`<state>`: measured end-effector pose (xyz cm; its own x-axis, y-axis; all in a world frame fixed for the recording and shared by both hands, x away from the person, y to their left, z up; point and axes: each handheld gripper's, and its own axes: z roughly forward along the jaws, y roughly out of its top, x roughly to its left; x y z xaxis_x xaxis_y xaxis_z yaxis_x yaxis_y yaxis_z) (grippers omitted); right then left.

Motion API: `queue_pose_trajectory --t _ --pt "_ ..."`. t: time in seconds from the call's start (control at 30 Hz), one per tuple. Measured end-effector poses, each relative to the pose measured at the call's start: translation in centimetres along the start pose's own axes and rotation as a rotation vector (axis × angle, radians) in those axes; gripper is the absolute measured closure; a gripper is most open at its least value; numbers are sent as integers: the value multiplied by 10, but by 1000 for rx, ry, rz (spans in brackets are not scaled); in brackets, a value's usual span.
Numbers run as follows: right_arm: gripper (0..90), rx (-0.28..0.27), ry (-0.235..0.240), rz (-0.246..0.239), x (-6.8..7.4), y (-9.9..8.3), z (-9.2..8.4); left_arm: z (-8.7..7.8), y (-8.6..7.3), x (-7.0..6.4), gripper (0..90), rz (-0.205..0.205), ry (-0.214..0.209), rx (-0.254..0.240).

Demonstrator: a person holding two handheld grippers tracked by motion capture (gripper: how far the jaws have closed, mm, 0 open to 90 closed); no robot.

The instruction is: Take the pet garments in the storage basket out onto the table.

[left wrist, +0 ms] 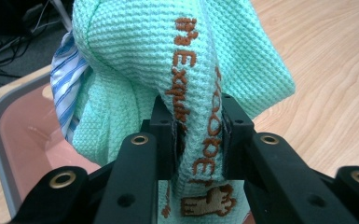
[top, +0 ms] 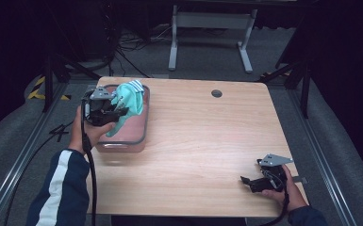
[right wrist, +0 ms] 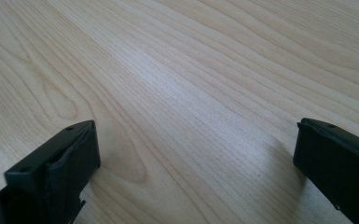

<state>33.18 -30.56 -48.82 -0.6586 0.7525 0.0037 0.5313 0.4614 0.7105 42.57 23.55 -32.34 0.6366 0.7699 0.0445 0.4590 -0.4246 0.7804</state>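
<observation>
Over the tub (top: 145, 123) near the table's (top: 207, 141) left edge, left gripper (top: 115, 112) pinches a soft, light green cloth (top: 131, 102) mid-fold; right gripper (top: 251, 182) gapes empty.

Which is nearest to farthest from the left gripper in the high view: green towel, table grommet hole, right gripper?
1. green towel: clamped in the left gripper over the bin.
2. table grommet hole: far middle of the table.
3. right gripper: near right corner.
</observation>
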Motion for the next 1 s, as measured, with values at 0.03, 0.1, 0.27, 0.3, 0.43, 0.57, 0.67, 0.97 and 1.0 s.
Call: queue_pose_trajectory --t 0.03,0.1,0.27,0.3,0.43,0.57,0.67,0.97,1.0 --pt "6 0 0 0 0 0 0 -1 2 -2 720 5 -2 -4" --pt "6 0 0 0 0 0 0 -1 3 -4 720 9 -6 -9" --pt "6 0 0 0 0 0 0 -2 12 -17 720 48 -34 -22" --pt "6 0 0 0 0 0 0 -2 14 -20 720 48 -40 -21" --pt "6 0 0 0 0 0 0 0 21 -31 720 69 -53 -28" --pt "6 0 0 0 0 0 0 2 27 -39 720 90 -64 -29" --pt "6 0 0 0 0 0 0 6 31 -45 720 103 -78 -26" --pt "6 0 0 0 0 0 0 19 43 -63 719 142 -117 -13" --pt "6 0 0 0 0 0 0 21 45 -65 719 147 -121 -12"
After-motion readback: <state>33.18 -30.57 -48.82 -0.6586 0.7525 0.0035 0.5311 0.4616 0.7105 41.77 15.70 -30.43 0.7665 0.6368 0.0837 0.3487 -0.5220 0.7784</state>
